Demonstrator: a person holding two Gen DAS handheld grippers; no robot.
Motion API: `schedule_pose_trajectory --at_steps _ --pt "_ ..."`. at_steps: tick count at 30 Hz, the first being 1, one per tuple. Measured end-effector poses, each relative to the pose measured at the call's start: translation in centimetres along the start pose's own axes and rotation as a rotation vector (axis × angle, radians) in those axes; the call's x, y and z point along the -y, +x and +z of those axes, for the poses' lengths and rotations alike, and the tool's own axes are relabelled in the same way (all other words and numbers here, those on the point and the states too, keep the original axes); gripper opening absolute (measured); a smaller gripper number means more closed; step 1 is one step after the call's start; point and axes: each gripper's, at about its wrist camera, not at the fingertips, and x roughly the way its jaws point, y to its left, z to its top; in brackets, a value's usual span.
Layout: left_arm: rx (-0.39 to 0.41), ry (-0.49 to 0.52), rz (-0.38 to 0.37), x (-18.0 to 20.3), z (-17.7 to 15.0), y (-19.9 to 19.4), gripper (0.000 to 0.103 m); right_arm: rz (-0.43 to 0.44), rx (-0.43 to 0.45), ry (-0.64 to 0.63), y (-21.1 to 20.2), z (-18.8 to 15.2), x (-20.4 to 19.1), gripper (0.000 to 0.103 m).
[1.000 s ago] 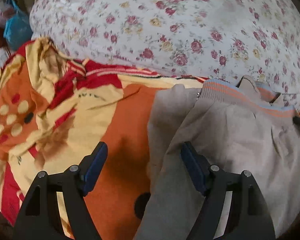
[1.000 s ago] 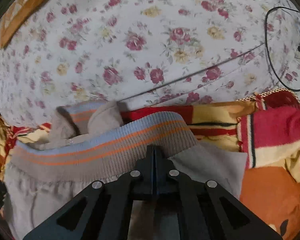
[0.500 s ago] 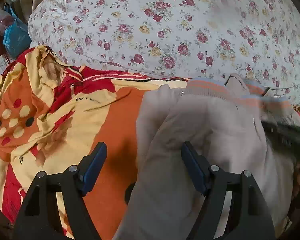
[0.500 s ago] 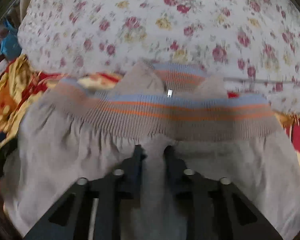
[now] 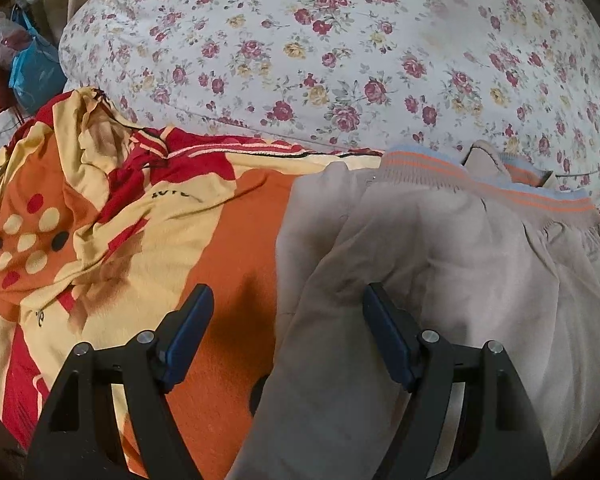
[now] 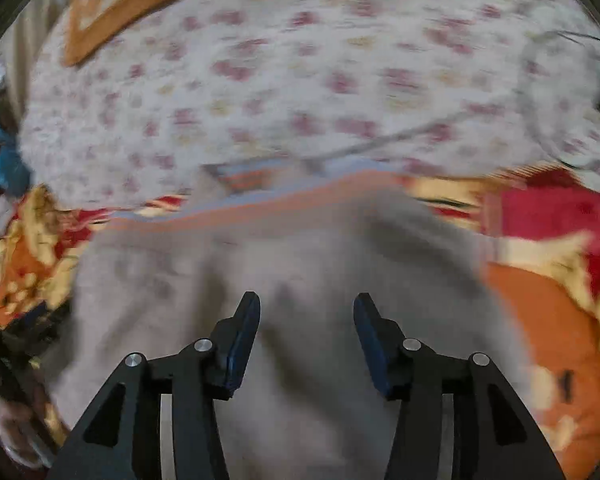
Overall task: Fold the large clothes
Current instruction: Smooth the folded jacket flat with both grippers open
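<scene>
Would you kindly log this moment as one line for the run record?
left gripper: open, over garment edge | right gripper: open, above beige garment | blanket underneath

The only writing sits on the blanket [image 5: 112, 216], the orange, yellow and red one: a short run of small dark letters on a yellow patch near its upper fold, bent by the creases and too small to read. Lower on the same blanket, by its left edge, stands one more small dark mark that may be a single letter, but it cannot be made out either. The right wrist view is blurred, and nothing in it reads as text, number or brand.
</scene>
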Motion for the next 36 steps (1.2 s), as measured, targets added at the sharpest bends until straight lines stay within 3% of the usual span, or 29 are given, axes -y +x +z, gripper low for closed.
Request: schedule_pose_trajectory --at_steps 2,6,10,16,24,36 --pt "0.002 -0.001 0.006 0.1 -0.1 0.2 0.078 -0.093 -0.018 -0.004 0.7 -0.7 1.9 0.049" --pt "0.010 -0.001 0.011 0.3 -0.5 0.6 0.079 -0.187 -0.003 -0.039 2.9 -1.1 3.8 0.048" --pt "0.014 -0.010 0.003 0.1 -0.7 0.7 0.079 -0.191 0.023 -0.021 3.2 -0.9 3.9 0.047" --pt "0.004 -0.042 -0.017 -0.5 -0.6 0.4 0.079 -0.218 0.038 -0.073 -1.3 -1.5 3.0 0.050" --pt "0.052 -0.050 -0.063 -0.7 -0.9 -2.6 0.079 -0.219 0.066 -0.135 -4.4 -2.9 0.9 0.051" --pt "0.100 0.024 -0.098 1.0 -1.8 -4.5 0.079 -0.204 0.053 -0.155 -4.5 -4.3 -0.3 0.052"
